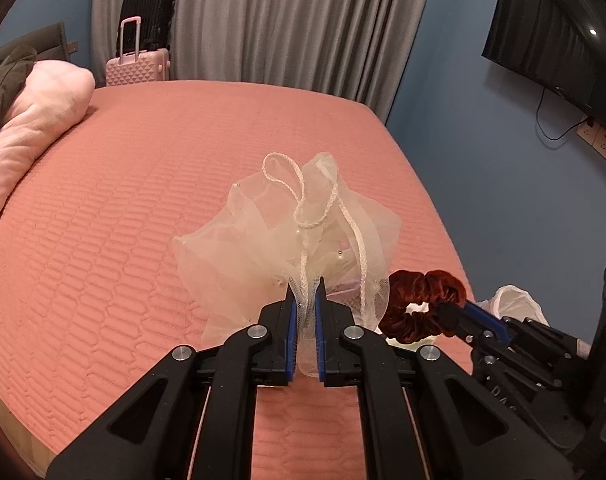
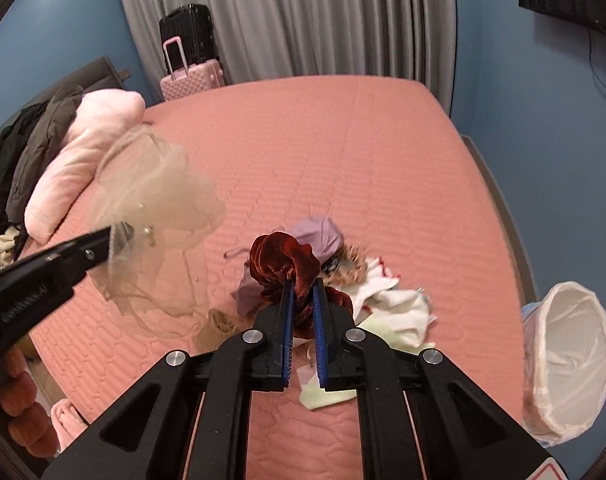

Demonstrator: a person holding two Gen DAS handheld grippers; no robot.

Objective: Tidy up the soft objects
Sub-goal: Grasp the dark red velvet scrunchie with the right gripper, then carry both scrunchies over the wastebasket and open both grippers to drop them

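My left claw (image 1: 306, 280) is clamped narrow on a sheer mesh drawstring bag (image 1: 287, 236), which I hold lifted above the pink quilted bed (image 1: 123, 200). My right claw (image 2: 303, 282) grips a dark red velvet scrunchie (image 2: 281, 258), also raised off the cover.

Only the right wrist view shows the heap still on the bed beneath the scrunchie: a lilac cloth (image 2: 317, 232), a white cloth with red trim (image 2: 387, 292), pale green pieces (image 2: 323, 394) and something furry and brown that is too blurred to name. It also shows a white-lined bin (image 2: 571, 364) off the bed's right edge. The left wrist view hides that heap behind the bag, but shows the drawstring cord (image 1: 303, 196) looping up at the bag's top.

The far half of the bed lies open; a pink duvet (image 1: 31, 128) bounds the left side.
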